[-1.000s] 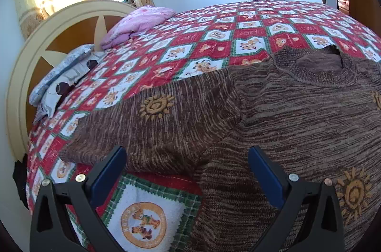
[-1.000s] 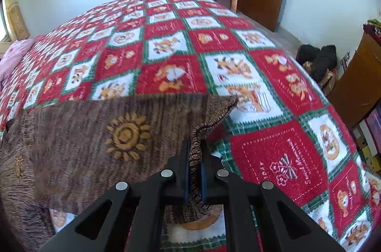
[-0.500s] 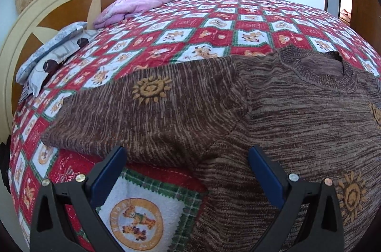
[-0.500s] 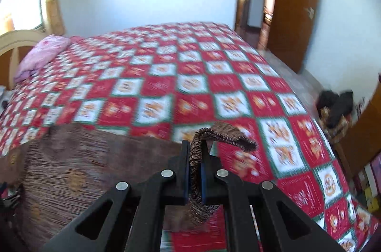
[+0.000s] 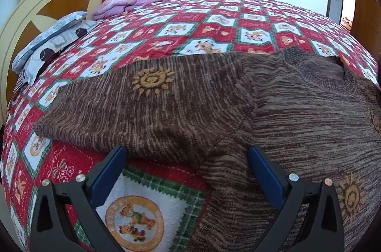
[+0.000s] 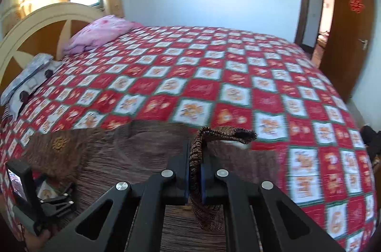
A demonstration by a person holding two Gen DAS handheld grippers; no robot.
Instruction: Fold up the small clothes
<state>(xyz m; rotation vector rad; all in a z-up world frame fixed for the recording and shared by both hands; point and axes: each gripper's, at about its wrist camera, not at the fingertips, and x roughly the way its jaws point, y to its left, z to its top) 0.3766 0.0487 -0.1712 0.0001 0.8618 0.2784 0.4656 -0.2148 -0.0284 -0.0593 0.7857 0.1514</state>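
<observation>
right tongs (image 6: pixel 195 177) are clamped on the sleeve cuff (image 6: pixel 223 132) of the brown sweater (image 5: pixel 297 123), which lies flat on the bed (image 5: pixel 214 20), lower frame. left tongs (image 5: pixel 187 171) gape wide, holding nothing. i'd carry the sleeve straight across the chest, no twist.

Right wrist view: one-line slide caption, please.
Right hand-held gripper shut on brown sweater cuff, lifted above patchwork quilt.

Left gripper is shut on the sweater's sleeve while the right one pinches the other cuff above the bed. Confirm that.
Not quite. The left gripper is open, its jaws spread wide over the sweater with nothing between them, as the left wrist view shows. The right gripper does pinch the cuff above the bed.
</observation>
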